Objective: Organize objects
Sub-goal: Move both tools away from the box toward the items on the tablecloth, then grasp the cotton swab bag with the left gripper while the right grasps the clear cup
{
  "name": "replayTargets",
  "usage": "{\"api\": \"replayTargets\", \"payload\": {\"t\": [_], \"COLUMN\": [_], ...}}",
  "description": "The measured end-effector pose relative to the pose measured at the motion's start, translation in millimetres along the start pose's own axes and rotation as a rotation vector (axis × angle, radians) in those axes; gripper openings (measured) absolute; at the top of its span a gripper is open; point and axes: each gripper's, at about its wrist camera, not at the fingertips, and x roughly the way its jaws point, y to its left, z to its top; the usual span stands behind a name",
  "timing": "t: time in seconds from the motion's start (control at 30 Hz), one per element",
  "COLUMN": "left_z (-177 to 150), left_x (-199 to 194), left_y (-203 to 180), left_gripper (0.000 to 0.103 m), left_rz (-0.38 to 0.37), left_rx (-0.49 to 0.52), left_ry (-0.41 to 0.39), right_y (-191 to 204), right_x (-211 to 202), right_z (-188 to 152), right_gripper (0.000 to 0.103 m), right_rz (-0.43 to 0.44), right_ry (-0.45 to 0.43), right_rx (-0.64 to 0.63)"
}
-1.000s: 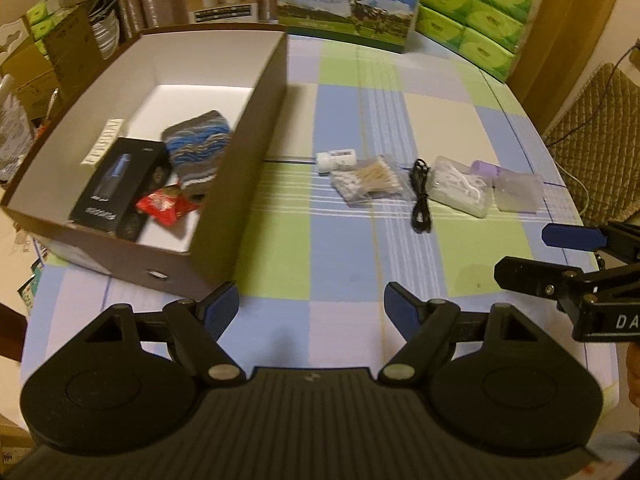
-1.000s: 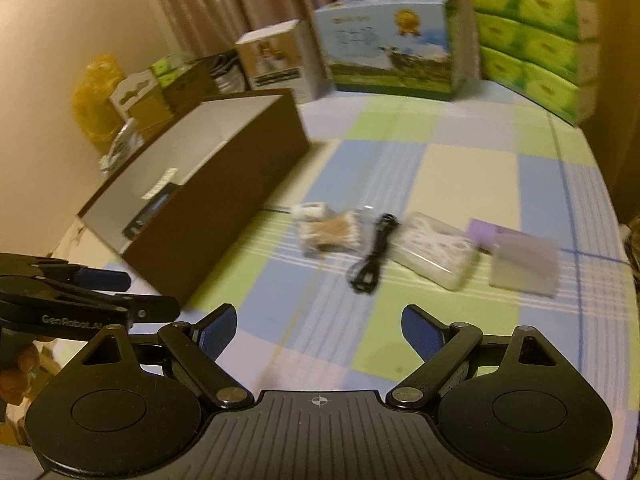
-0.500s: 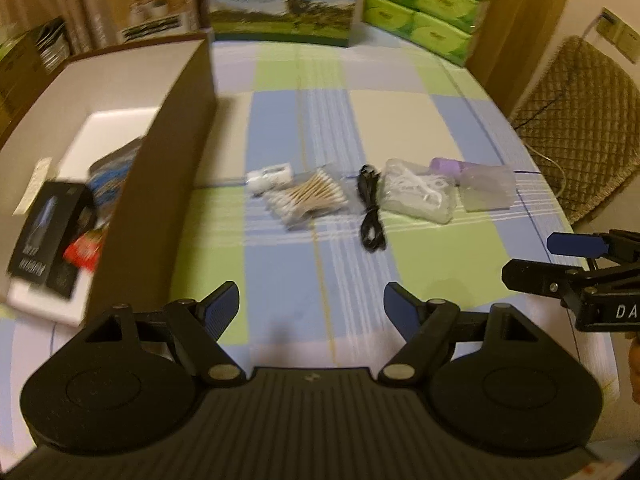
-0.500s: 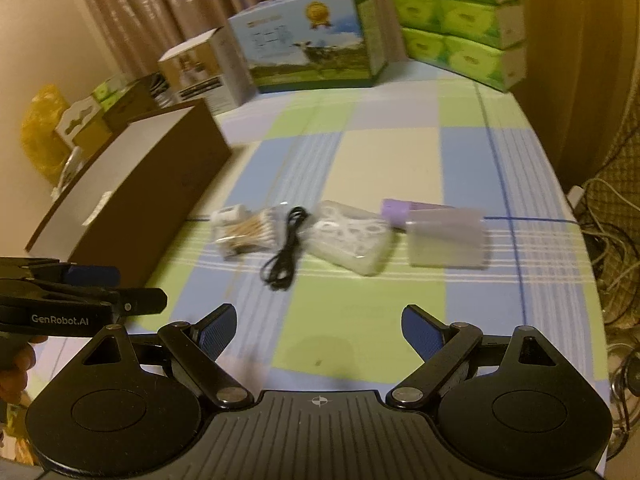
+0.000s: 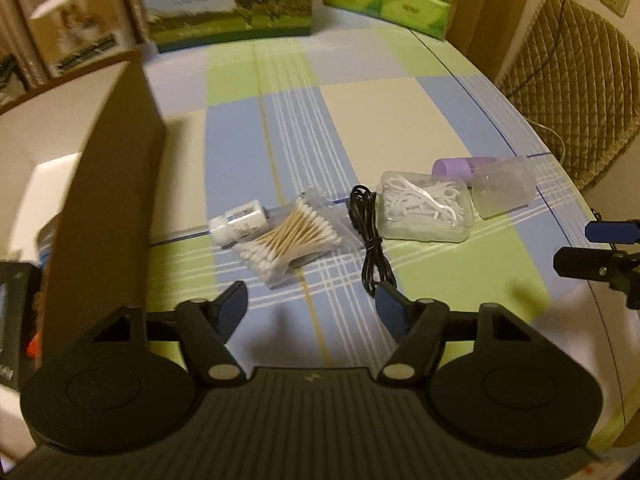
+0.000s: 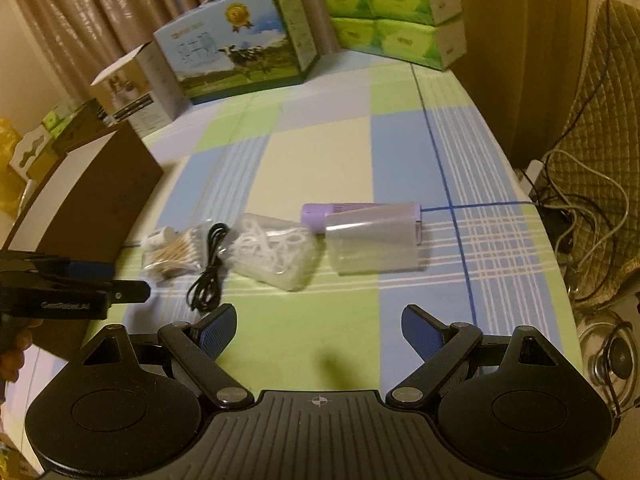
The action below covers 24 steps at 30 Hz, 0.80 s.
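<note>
**Both claws released, items lined up on desk**

My left claw [image 5: 312,300] is spread wide, holding nothing, low over the checked desk [image 5: 360,128]. Right claw [image 6: 318,330] likewise agape. Just ahead, in a row: small white bottle [image 5: 239,220], cotton swabs bag [image 5: 294,238], black cable [image 5: 368,240], floss picks case [image 5: 424,210], clear case [image 6: 372,242] against what looks like a purple tube [image 6: 316,214]. Brown box [image 5: 108,184] sits left; milk carton [image 6: 236,40] far back.

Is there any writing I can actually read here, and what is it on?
"GenRobot.AI": faintly, on the left gripper in the right wrist view.
Milk box: large characters and a gold seal, too blurred to read.
Small white bottle: label too small.
Tissue packs: print unreadable.
White carton: blurred.
</note>
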Motion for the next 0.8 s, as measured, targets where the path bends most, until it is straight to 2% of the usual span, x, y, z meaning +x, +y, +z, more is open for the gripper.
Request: {"api": "replayTargets", "payload": {"t": [0.17, 0.3, 0.43, 0.53, 0.6, 0.67, 0.8], "left_z": [17.5, 25.5, 29.0, 29.8, 28.5, 25.4, 16.1], "left_x": [30.3, 53.9, 66.3, 67.8, 65.9, 62.0, 50.8], "left_y": [-0.7, 2.7, 4.4, 3.4, 2.5, 2.2, 3.3], "left_gripper": [0.055, 0.045, 0.045, 0.036, 0.02, 0.013, 0.013], "left_rz": [0.01, 0.001, -0.002, -0.003, 0.009, 0.009, -0.033], "left_rx": [0.116, 0.167, 0.196, 0.2, 0.195, 0.186, 0.135], "left_ry": [0.032, 0.07, 0.081, 0.079, 0.077, 0.082, 0.115], "right_y": [-8.2, -17.2, -25.0, -28.2, -28.4, -28.0, -29.5], "right_x": [4.8, 7.0, 9.6, 12.4, 14.5, 16.4, 18.9], "right_z": [1.6, 1.9, 2.1, 3.8, 4.9, 5.8, 7.4], "right_gripper": [0.087, 0.087, 0.087, 0.087, 0.087, 0.087, 0.087], "right_rz": [-0.02, -0.043, -0.065, -0.071, -0.072, -0.07, -0.065], "right_ry": [0.005, 0.012, 0.019, 0.023, 0.027, 0.032, 0.037], "right_rx": [0.032, 0.06, 0.085, 0.094, 0.092, 0.089, 0.085]}}
